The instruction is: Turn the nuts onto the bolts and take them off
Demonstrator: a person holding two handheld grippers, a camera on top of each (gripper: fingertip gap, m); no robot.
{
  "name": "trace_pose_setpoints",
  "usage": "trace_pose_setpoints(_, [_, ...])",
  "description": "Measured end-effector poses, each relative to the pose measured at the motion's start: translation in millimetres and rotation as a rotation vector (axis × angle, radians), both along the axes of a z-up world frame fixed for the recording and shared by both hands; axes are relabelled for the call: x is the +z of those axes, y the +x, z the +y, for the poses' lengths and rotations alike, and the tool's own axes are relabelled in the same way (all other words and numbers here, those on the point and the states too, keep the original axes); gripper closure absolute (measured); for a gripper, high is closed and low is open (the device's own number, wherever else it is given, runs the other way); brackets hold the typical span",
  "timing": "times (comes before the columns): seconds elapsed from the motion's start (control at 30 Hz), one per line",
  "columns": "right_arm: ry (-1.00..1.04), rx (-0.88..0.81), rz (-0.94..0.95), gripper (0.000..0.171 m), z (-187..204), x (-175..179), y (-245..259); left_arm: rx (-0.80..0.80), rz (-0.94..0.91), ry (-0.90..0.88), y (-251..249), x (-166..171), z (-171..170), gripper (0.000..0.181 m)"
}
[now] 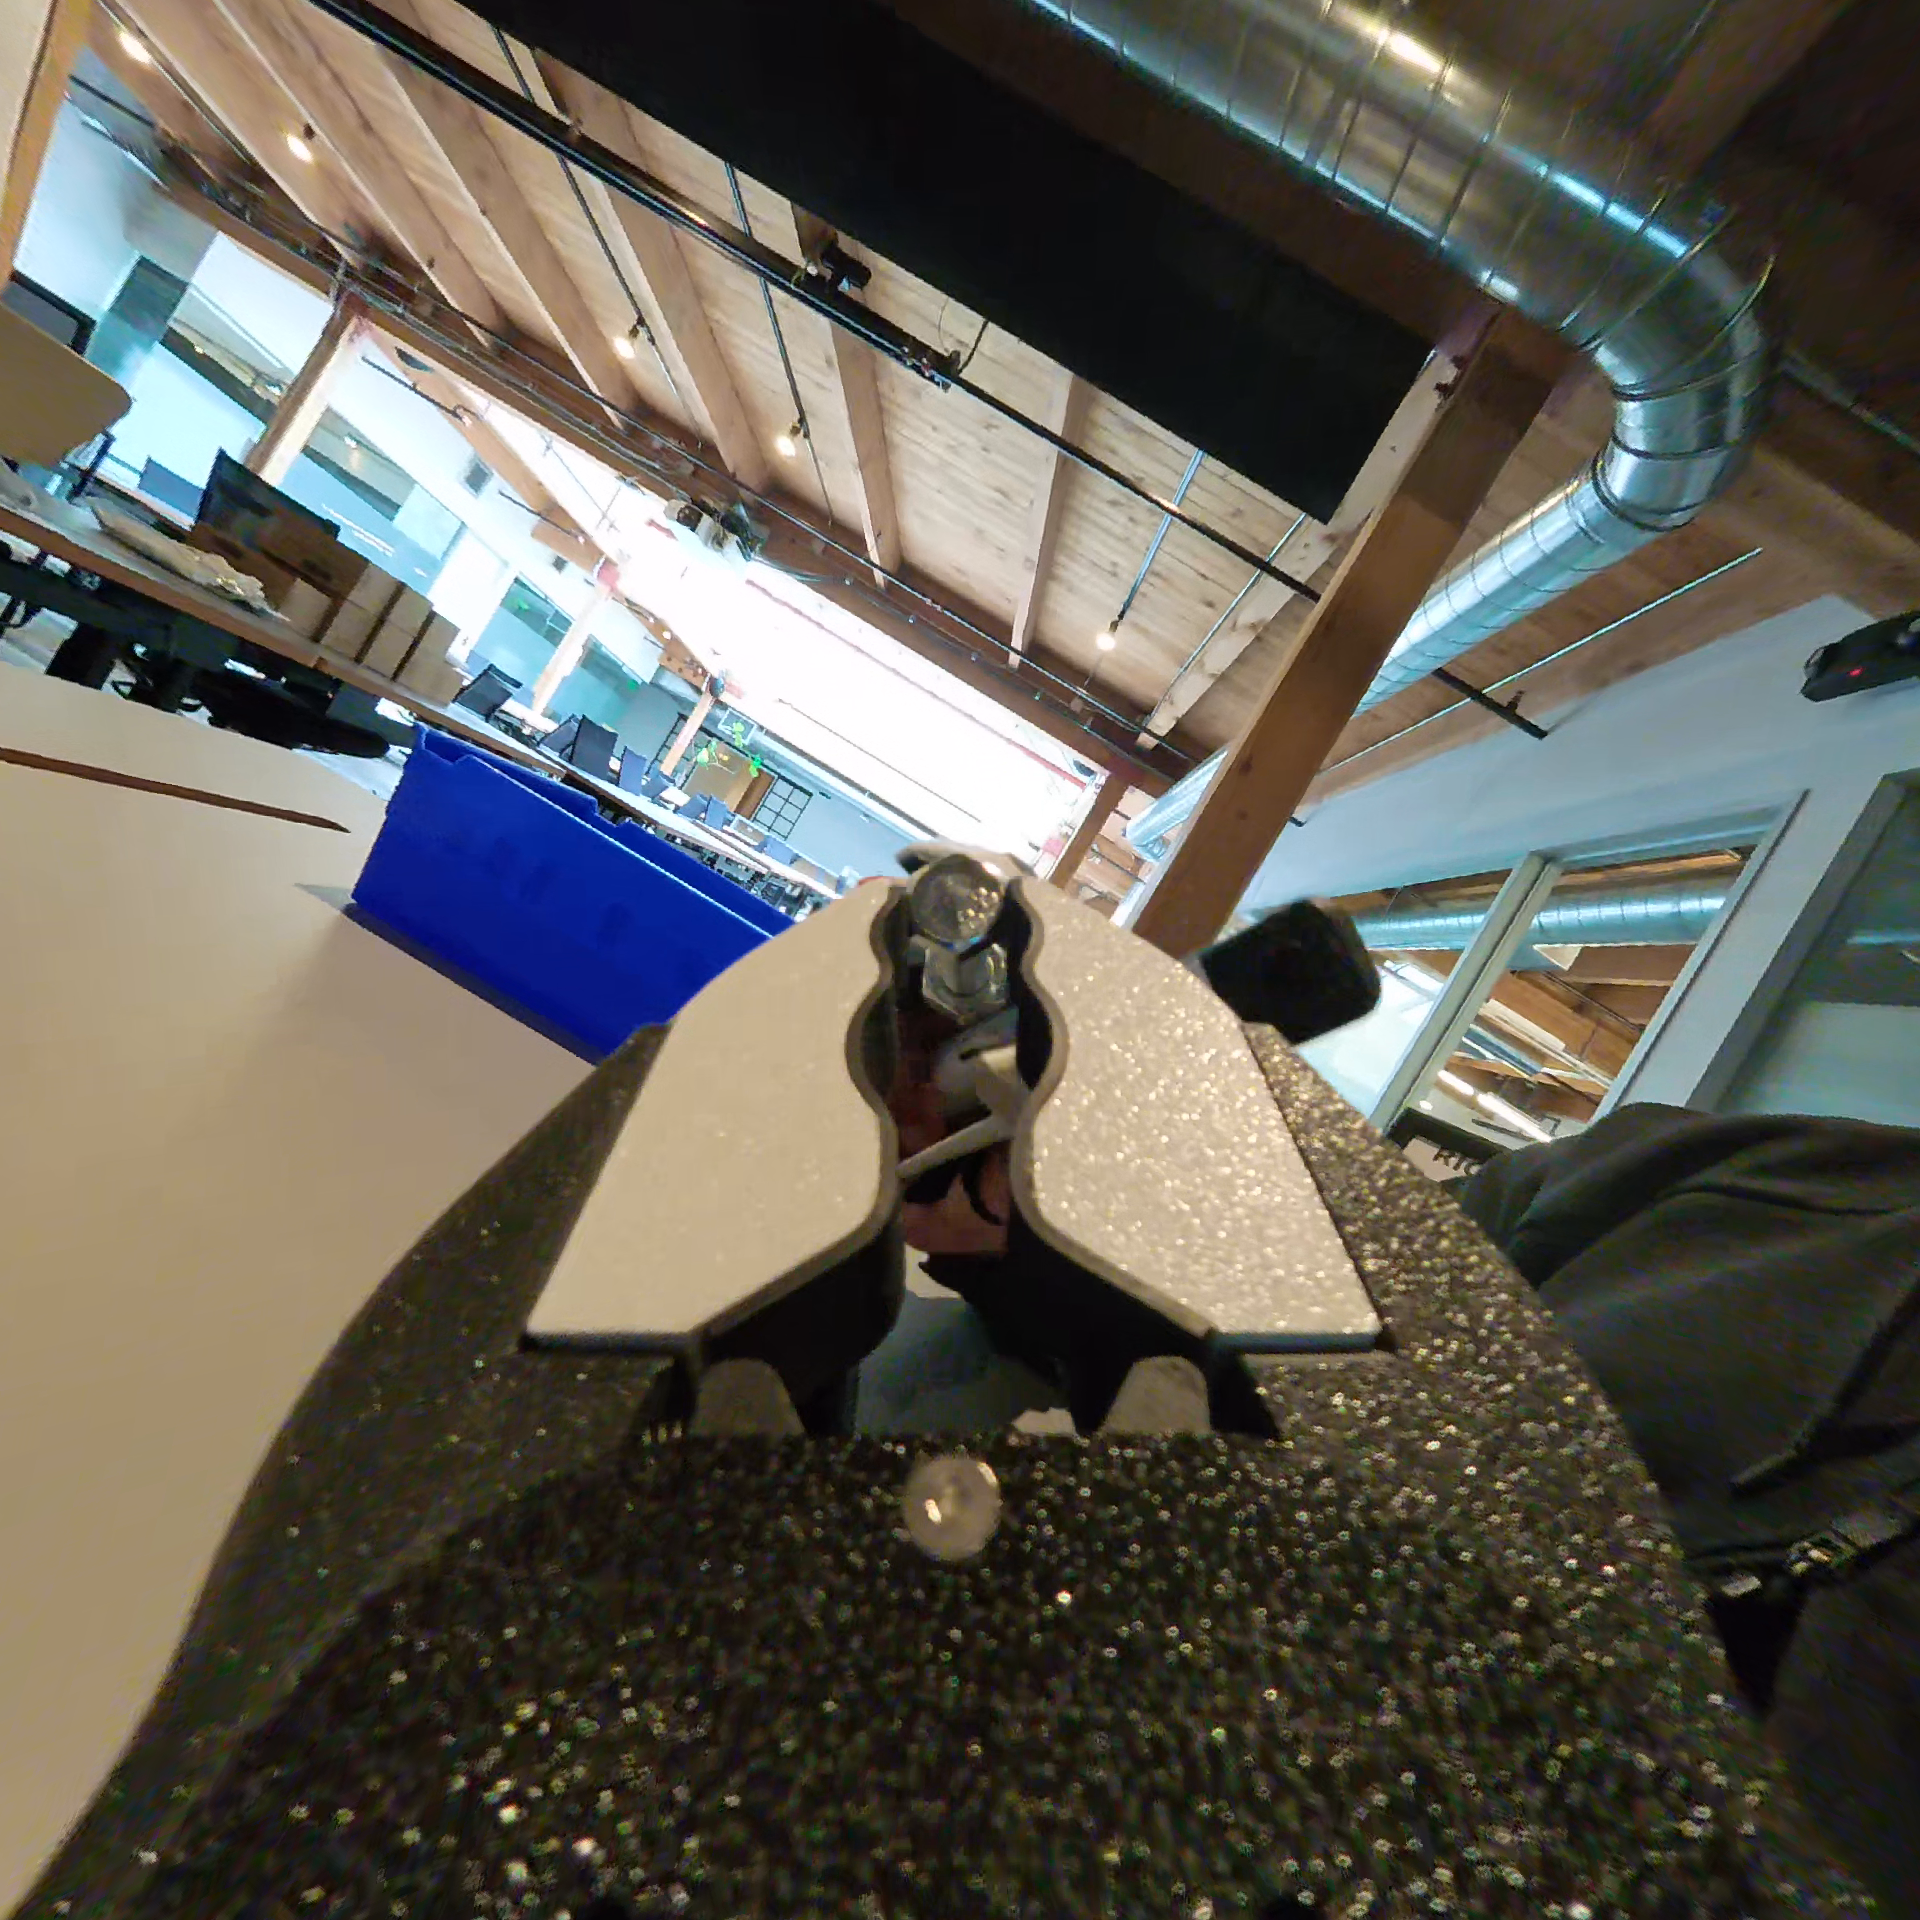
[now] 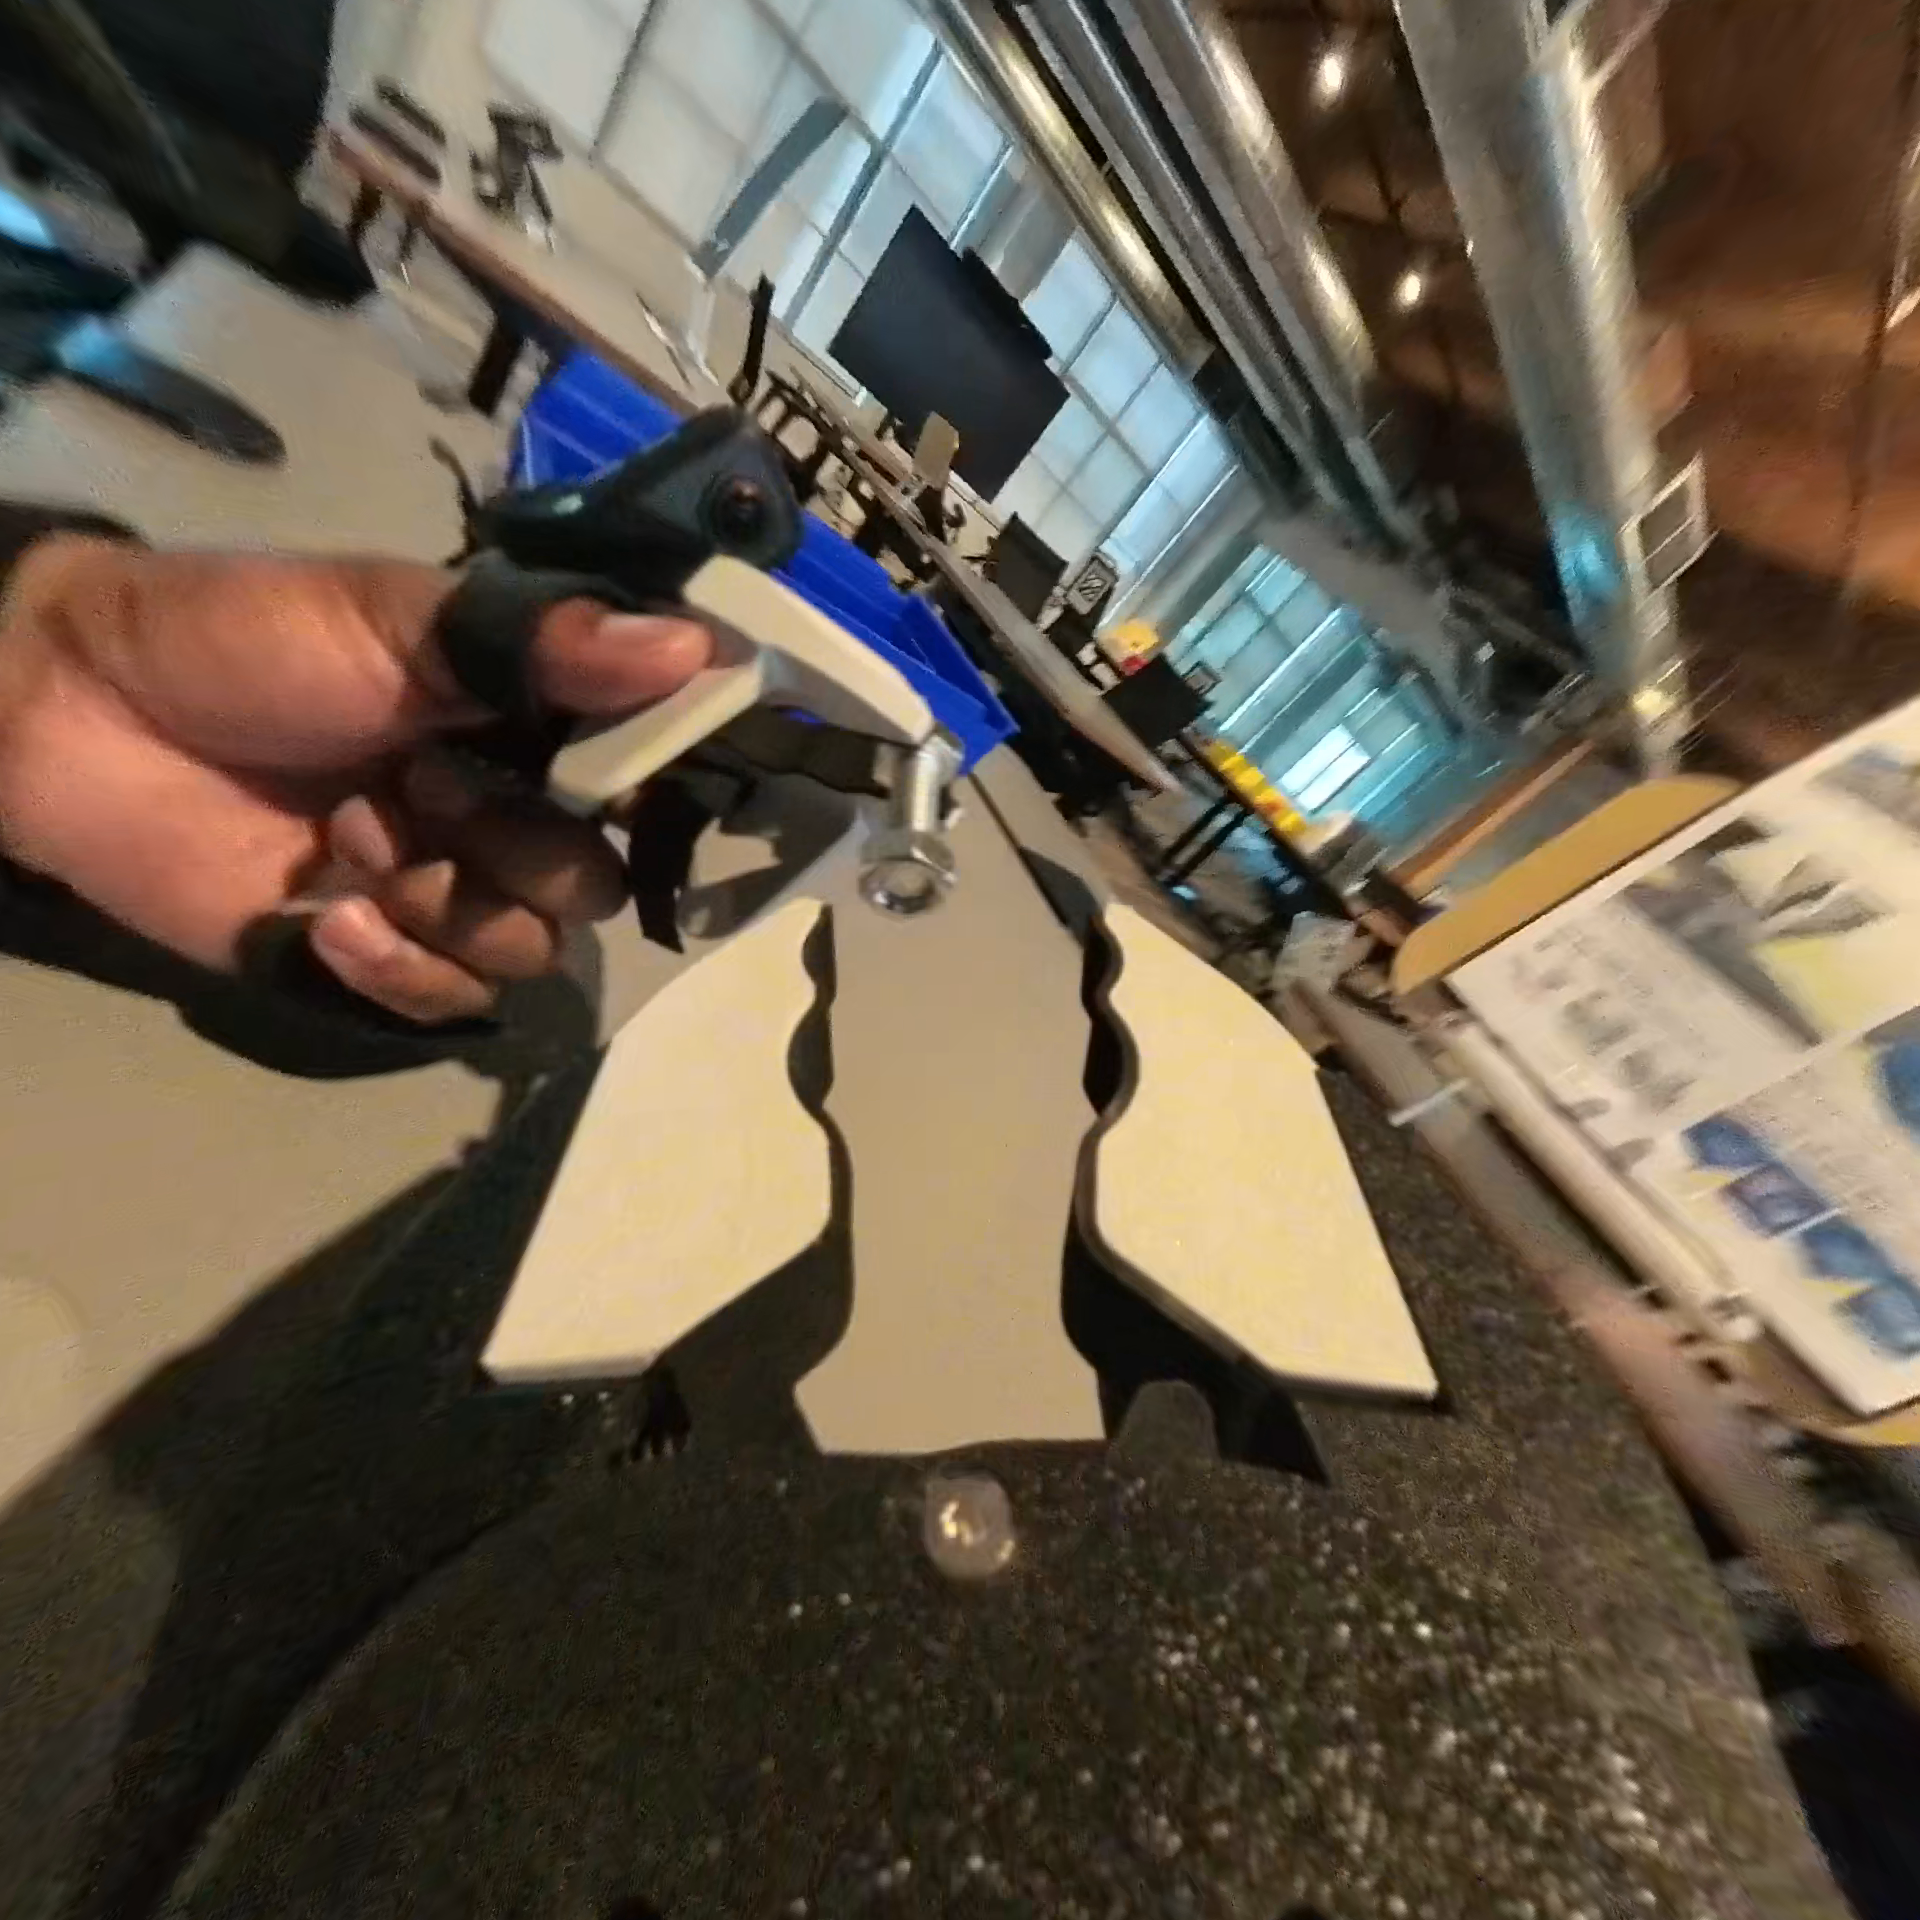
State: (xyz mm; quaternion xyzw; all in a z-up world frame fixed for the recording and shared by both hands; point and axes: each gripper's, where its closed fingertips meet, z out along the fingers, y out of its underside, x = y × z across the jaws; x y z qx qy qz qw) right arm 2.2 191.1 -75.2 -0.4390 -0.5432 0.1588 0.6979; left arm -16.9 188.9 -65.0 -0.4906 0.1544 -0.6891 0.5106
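We see the left gripper (image 1: 954,914) closed on a silver bolt (image 1: 953,906), pinching it by the head end right at the fingertips. A nut (image 1: 954,982) sits threaded on the shank of that bolt. In the right wrist view the same bolt (image 2: 923,795) hangs down and forward from the left gripper (image 2: 920,740), with the nut (image 2: 906,871) at its lower end, its hole facing the camera. A person's hand (image 2: 301,748) holds the left gripper from the left side of that view, fingers curled around its handle.

The right gripper (image 2: 961,930) stands open, its two pale fingers spread wide with bare counter (image 2: 956,1195) showing between them. It holds nothing. Its left fingertip lies just below the nut; we cannot tell whether they touch.

Both grippers are raised above the pale counter (image 1: 187,1039). A blue bin (image 1: 551,883) rests on the counter beyond the left gripper, and we see it again behind that gripper in the right wrist view (image 2: 894,644). A dark sleeve (image 1: 1704,1299) fills the right side of the left wrist view. The right wrist view is blurred, so fine detail is uncertain.
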Motion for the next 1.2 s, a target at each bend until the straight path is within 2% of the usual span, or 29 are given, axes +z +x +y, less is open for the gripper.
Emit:
trace_pose_setpoints(0.07, [0.087, -0.022, -0.044, 0.126, -5, -3, -4, -0.011, -0.016, -0.005, 0, 1, 0, 0.164])
trace_pose_setpoints(0.23, [0.155, -0.051, -0.094, 0.132, -6, -11, -9, -0.034, -0.011, -0.022, 4, -2, 0, 0.164])
trace_pose_setpoints(0.33, [0.176, -0.067, -0.088, 0.148, -7, -10, -8, -0.052, -0.007, -0.028, 8, -3, -1, 0.165])
trace_pose_setpoints(0.4, [0.124, -0.055, -0.063, 0.151, -7, -8, -8, -0.055, -0.011, -0.022, 9, -2, -2, 0.164])
trace_pose_setpoints(0.5, [-0.149, 0.056, 0.023, 0.152, -9, -8, -10, -0.046, -0.012, -0.011, 7, -1, -2, 0.165])
trace_pose_setpoints(0.67, [-0.868, 0.432, 0.257, 0.151, -14, -6, -13, -0.026, -0.012, -0.007, 5, 0, -1, 0.165])
trace_pose_setpoints(0.73, [-0.941, 0.505, 0.321, 0.145, -12, -2, -10, -0.017, -0.026, -0.008, 4, 1, 0, 0.165])
trace_pose_setpoints(0.8, [-0.840, 0.437, 0.313, 0.130, -6, -3, -8, -0.020, -0.069, -0.014, 1, 4, 1, 0.165])
trace_pose_setpoints(0.87, [-0.612, 0.302, 0.225, 0.120, -1, -6, -7, -0.043, -0.121, -0.026, -3, 6, 1, 0.164])
trace_pose_setpoints(0.97, [-0.167, 0.084, 0.081, 0.120, 0, -2, -4, -0.073, -0.179, -0.047, -7, 7, 1, 0.165])
trace_pose_setpoints(1.03, [0.054, -0.002, 0.017, 0.126, -5, 2, -4, -0.087, -0.193, -0.050, -7, 8, 1, 0.165])
trace_pose_setpoints(1.1, [0.158, -0.042, -0.010, 0.130, -10, 4, -6, -0.105, -0.196, -0.055, -5, 8, 0, 0.165])
trace_pose_setpoints(1.2, [0.176, -0.065, -0.039, 0.134, -10, 1, -9, -0.120, -0.191, -0.056, -2, 7, -2, 0.165])
